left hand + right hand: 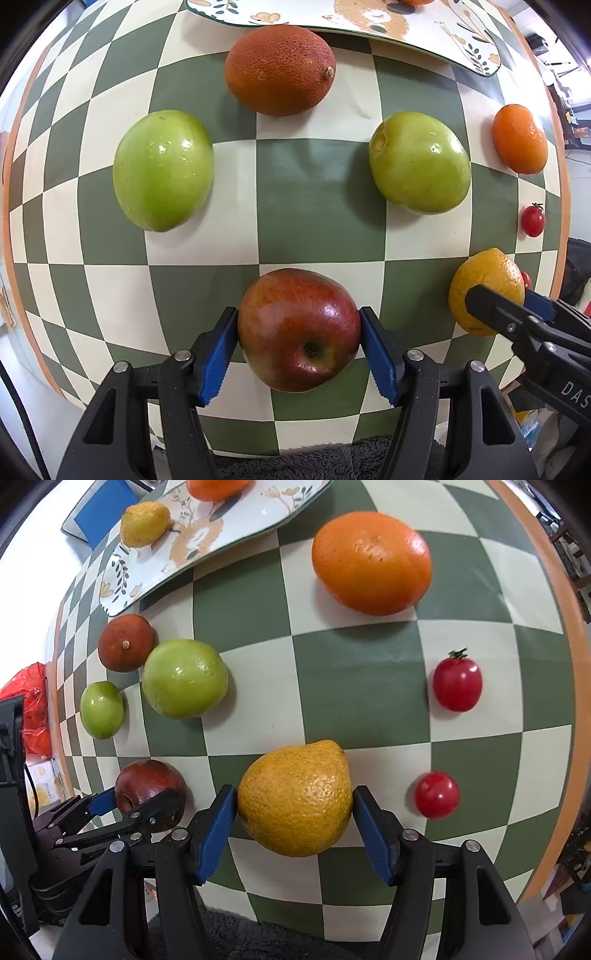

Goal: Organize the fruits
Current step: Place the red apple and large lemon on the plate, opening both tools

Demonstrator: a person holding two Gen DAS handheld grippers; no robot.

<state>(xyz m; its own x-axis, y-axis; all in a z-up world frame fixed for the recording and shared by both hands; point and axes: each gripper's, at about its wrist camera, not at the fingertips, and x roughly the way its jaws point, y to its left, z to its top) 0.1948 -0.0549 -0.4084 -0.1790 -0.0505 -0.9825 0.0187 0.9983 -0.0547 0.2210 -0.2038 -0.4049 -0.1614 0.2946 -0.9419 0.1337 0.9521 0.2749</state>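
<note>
On the checkered table (306, 206), the left gripper (299, 354) clamps a red apple (299, 332) near the front edge. Just right of it, the right gripper (293, 827) grips a yellow lemon (295, 797); two cherry tomatoes (457, 685) lie farther right.

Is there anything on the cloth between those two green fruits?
No. In the left wrist view, only bare checkered cloth lies between the two green fruits.
</note>
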